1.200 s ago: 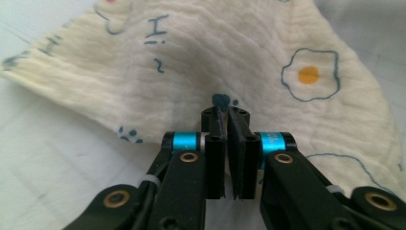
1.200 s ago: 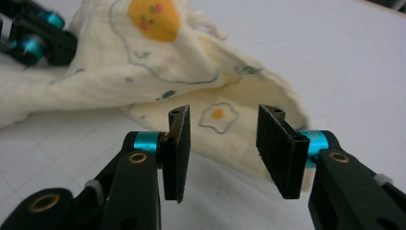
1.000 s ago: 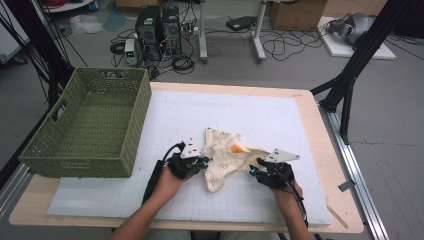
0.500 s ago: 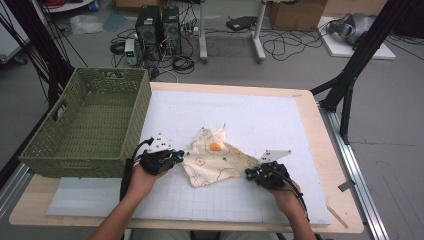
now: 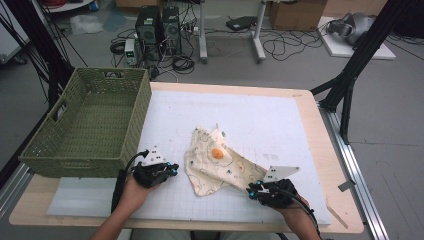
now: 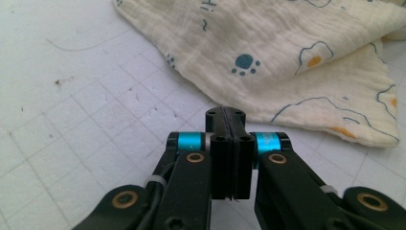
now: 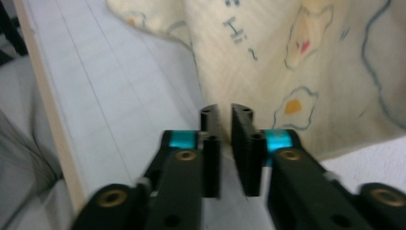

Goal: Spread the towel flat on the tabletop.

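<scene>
A cream cloth [image 5: 215, 160] printed with fried eggs and paw marks lies crumpled on the white grid mat [image 5: 260, 115] at mid-table. One corner is stretched toward the front right, where my right gripper [image 5: 253, 188] is shut on it. In the right gripper view the cloth [image 7: 297, 57] runs down between the nearly closed jaws of the right gripper [image 7: 226, 111]. My left gripper [image 5: 171, 169] sits just left of the cloth, shut and holding nothing. In the left gripper view the cloth's edge [image 6: 287, 62] lies a little beyond the left gripper [image 6: 225, 112].
A green woven basket [image 5: 137, 120] stands on the table's left side, close behind the left hand. The wooden table edge [image 5: 320, 150] runs along the right. Cables, computer cases and stand legs are on the floor behind the table.
The left gripper has moved left off the cloth's edge and then slightly toward the front. The right gripper has drawn back toward the front edge, pulling the cloth's corner with it.
</scene>
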